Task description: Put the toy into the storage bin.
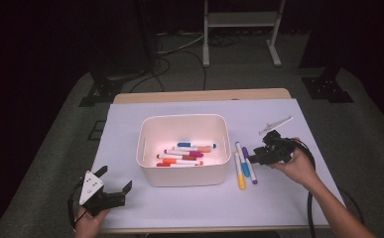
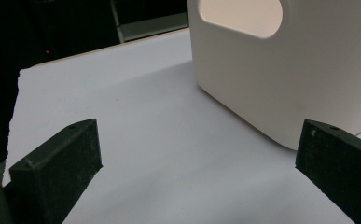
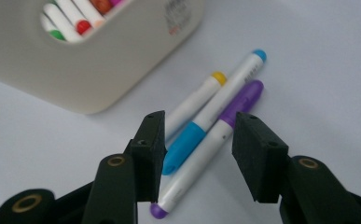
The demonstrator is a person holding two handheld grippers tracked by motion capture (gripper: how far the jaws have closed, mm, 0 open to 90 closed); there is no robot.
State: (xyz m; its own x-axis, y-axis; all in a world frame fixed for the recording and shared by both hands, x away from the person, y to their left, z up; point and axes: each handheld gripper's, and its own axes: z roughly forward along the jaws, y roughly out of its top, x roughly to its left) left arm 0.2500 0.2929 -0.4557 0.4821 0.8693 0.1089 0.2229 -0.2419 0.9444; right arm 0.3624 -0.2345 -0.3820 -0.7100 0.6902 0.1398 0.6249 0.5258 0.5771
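The right gripper [image 3: 197,154] hangs with its jaws apart and empty above three pens; the purple pen [image 3: 211,149] and blue pen [image 3: 201,128] lie between them, the yellow pen [image 3: 192,102] behind the left jaw. The bin [image 3: 99,70] stands just beyond. The left gripper [image 2: 199,163] gapes empty over bare mat [image 2: 145,116], the bin's corner near its right jaw.

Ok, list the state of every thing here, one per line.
white bin: upright, open-topped, markers lying inside.
purple marker: capped, flat on the table, between the open jaws.
blue marker: capped, flat beside it.
yellow marker: capped, flat.
right gripper: open, nothing held.
left gripper: open, nothing held.
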